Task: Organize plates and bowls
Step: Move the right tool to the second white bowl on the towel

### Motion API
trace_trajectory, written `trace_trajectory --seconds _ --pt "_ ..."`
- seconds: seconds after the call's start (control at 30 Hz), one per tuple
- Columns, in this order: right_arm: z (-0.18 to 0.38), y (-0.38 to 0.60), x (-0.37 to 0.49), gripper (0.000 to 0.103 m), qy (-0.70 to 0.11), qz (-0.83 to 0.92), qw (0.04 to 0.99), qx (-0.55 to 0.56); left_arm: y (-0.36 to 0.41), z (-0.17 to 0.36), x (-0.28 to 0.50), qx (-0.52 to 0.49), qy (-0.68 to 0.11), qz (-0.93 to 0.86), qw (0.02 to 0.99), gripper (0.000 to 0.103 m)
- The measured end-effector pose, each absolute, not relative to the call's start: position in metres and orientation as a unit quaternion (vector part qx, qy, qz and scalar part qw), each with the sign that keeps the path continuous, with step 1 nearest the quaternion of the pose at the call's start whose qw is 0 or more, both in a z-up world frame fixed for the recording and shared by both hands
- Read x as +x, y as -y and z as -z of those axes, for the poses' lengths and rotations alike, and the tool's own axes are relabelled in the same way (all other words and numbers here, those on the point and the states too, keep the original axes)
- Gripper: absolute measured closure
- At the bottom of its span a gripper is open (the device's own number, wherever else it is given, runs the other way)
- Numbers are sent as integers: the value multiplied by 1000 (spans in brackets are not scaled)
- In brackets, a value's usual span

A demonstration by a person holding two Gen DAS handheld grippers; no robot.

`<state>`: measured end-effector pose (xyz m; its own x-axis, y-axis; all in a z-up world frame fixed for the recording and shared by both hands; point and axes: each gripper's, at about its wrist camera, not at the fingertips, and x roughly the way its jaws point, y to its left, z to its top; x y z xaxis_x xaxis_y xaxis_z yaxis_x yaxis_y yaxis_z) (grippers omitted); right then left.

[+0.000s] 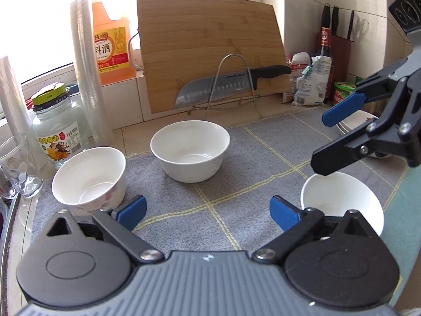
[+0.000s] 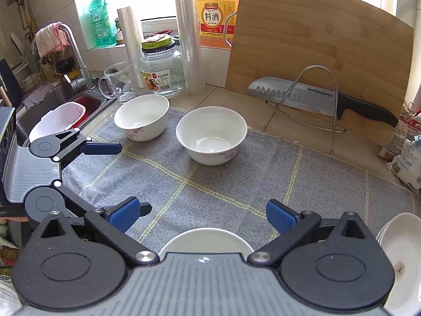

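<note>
Right under the right gripper (image 2: 202,214) sits a white bowl (image 2: 206,239), mouth up, only its far rim peeking out past the gripper body. Its blue-padded fingers are spread wide with nothing between them. From the left wrist view that same bowl is at the near right of the mat, with the right gripper's dark finger hanging just over its far rim, can't tell if it's touching.

Left gripper (image 1: 208,212) is also spread wide and empty, hovering over the grey checked mat (image 1: 236,163), with no bowl between its pads.

Two more white bowls on the mat: a middle bowl (image 1: 190,150) standing upright toward the back, and a floral bowl (image 1: 89,179) at the mat's left edge, just beside the left gripper's left finger. In the left wrist view it looks tilted, mouth leaning toward the camera, though that may be the fisheye. Bowls are round, so no real long axis.

Stack of plates (image 2: 401,258) sits off the mat's right side, top one has a brownish spot.

Behind everything: a cutting board (image 1: 210,50) leaning on the wall with a knife (image 1: 226,84) in a wire rack, blade pointing left.
</note>
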<state>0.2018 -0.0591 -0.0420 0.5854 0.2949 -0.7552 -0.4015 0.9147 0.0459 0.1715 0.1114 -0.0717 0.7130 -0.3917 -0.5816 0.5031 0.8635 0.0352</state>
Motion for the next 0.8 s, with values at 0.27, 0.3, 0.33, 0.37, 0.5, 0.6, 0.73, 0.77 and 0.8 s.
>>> trace_trajectory --seconds 0.27,0.3,0.33,0.37,0.5,0.6,0.73,0.77,0.8 --pt "45 60 255 0 -429 -232 871 -55 -98 82 196 109 -291 206 928 3" --pt "47 59 261 0 -430 -234 870 -59 -98 83 200 112 -290 203 929 3" --pt "48 59 266 0 -430 -236 869 -61 -97 84 203 115 -290 198 929 3" --pt "49 59 273 0 -433 -239 867 -61 -97 85 206 116 -291 195 929 3" --pt "55 57 296 0 -439 -249 861 -61 -98 86 219 118 -294 196 928 3" --pt "59 56 314 0 -446 -255 856 -58 -94 88 229 118 -295 196 928 4" --pt "65 51 332 0 -453 -262 850 -60 -91 92 242 113 -299 198 927 4" --pt "67 50 337 0 -456 -263 848 -61 -90 93 244 113 -300 198 926 4" --pt "69 49 341 0 -458 -263 847 -62 -89 93 247 113 -300 199 926 4"
